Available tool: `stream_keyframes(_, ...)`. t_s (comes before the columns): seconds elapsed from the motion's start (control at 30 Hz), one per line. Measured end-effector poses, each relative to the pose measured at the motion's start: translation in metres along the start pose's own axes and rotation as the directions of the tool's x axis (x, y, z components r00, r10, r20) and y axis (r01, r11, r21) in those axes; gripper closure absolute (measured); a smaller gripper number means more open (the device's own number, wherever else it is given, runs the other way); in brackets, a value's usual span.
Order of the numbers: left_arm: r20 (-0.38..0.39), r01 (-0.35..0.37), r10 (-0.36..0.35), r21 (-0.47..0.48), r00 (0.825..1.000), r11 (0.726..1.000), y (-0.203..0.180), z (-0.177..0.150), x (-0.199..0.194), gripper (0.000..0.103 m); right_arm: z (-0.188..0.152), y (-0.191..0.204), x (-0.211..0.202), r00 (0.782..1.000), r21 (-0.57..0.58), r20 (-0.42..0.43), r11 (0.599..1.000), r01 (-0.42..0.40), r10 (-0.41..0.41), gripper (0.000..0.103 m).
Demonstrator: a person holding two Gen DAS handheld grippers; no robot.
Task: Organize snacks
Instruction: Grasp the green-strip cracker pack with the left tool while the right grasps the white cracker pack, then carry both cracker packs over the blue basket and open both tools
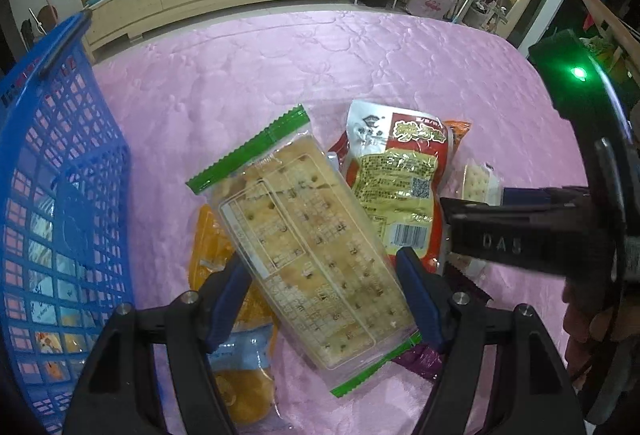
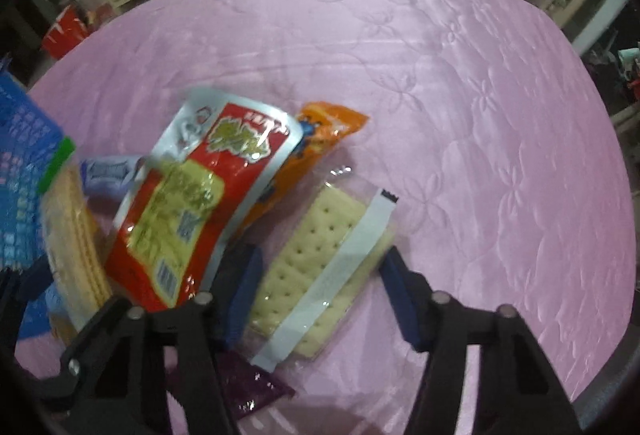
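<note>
Left claw (image 1: pixel 324 299) pinches the long cracker pack (image 1: pixel 308 255) across its width, both pads against its sides, above the pile. Right claw (image 2: pixel 320 295) straddles a small cracker packet (image 2: pixel 316 271) lying on the pink bench (image 2: pixel 480 115); pads not touching it. Red pouch (image 2: pixel 200 203) alongside; blue basket (image 1: pixel 60 195) at far left.

The left gripper (image 1: pixel 324 299) is clamping the long cracker pack (image 1: pixel 304 239) between its blue pads (image 1: pixel 416 299), with the blue basket (image 1: pixel 60 195) sitting to its left.
</note>
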State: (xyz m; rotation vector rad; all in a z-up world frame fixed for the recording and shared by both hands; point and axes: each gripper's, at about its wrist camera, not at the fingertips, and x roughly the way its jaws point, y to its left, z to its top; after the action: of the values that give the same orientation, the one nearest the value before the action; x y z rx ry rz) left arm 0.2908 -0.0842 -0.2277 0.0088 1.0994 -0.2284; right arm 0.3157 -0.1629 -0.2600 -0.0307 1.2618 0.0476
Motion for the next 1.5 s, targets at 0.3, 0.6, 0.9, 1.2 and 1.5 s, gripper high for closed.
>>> stream_keyframes(0.3, 0.021, 0.01, -0.01, -0.001, 1.0, 1.0, -0.004, -0.011, -0.019, 0.033, -0.061, -0.028, -0.044, 0.993, -0.046, 0.093, 0.996, -0.071, 0.075, 0.043)
stream_keyframes(0.6, 0.082, 0.024, -0.027, 0.037, 0.996, 0.999, -0.019, -0.025, -0.072, 0.036, -0.091, -0.034, -0.125, 0.97, -0.11, 0.215, 0.99, -0.093, 0.115, 0.044)
stream_keyframes(0.9, 0.18, 0.046, -0.052, 0.035, 0.982, 0.998, -0.013, -0.04, -0.15, 0.036, -0.093, -0.008, -0.186, 0.934, -0.161, 0.328, 0.982, -0.094, 0.143, 0.044)
stream_keyframes(1.2, 0.26, 0.045, -0.049, 0.023, 0.964, 0.999, 0.015, -0.055, -0.213, 0.036, -0.102, 0.038, -0.228, 0.9, -0.247, 0.395, 0.965, -0.091, 0.186, 0.044)
stream_keyframes(1.5, 0.315, 0.01, -0.005, -0.015, 0.949, 1.0, 0.073, -0.063, -0.249, 0.036, -0.098, 0.1, -0.24, 0.875, -0.34, 0.403, 0.931, -0.13, 0.27, 0.044)
